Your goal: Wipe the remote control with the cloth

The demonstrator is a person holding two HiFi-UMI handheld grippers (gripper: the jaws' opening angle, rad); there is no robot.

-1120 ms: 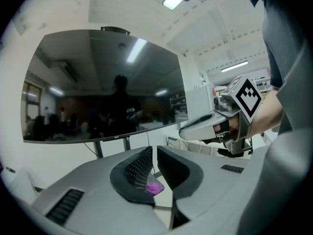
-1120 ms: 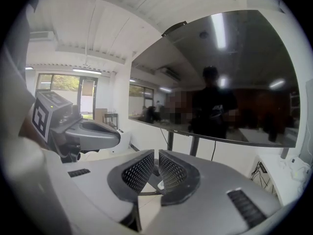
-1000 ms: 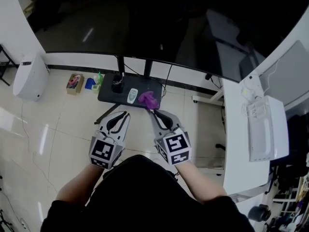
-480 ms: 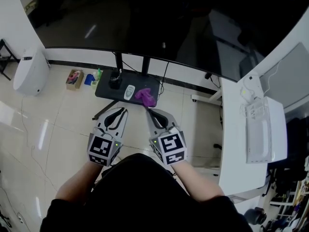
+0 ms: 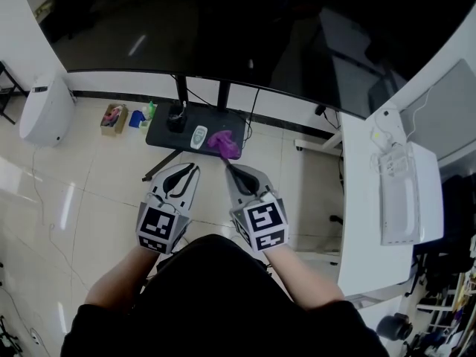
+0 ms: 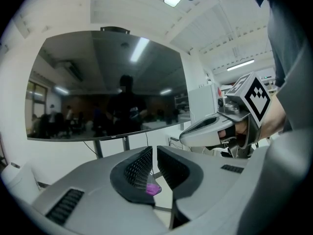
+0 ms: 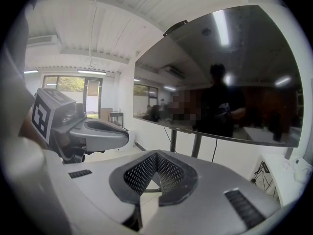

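A white remote control (image 5: 198,137) lies on a small black table (image 5: 164,137) below the big screen. The purple cloth (image 5: 223,143) lies crumpled just right of it, and a bit of the cloth (image 6: 153,189) shows between the left jaws in the left gripper view. My left gripper (image 5: 195,167) and right gripper (image 5: 229,167) hang side by side in the air, short of the table. Both are shut with nothing in them. The right gripper's tip points at the cloth. Each gripper view shows the other: the right gripper (image 6: 210,129), the left gripper (image 7: 100,132).
A large dark screen (image 5: 245,28) on a stand rises behind the table. A black cup (image 5: 176,115) stands at the table's back. On the floor are a white appliance (image 5: 46,110), a small box (image 5: 114,117) and bottles (image 5: 146,116). A white desk (image 5: 368,214) with a white device (image 5: 405,199) runs along the right.
The head view has shifted a little, so the table sits slightly higher and further left. Both grippers stay side by side in about the same place.
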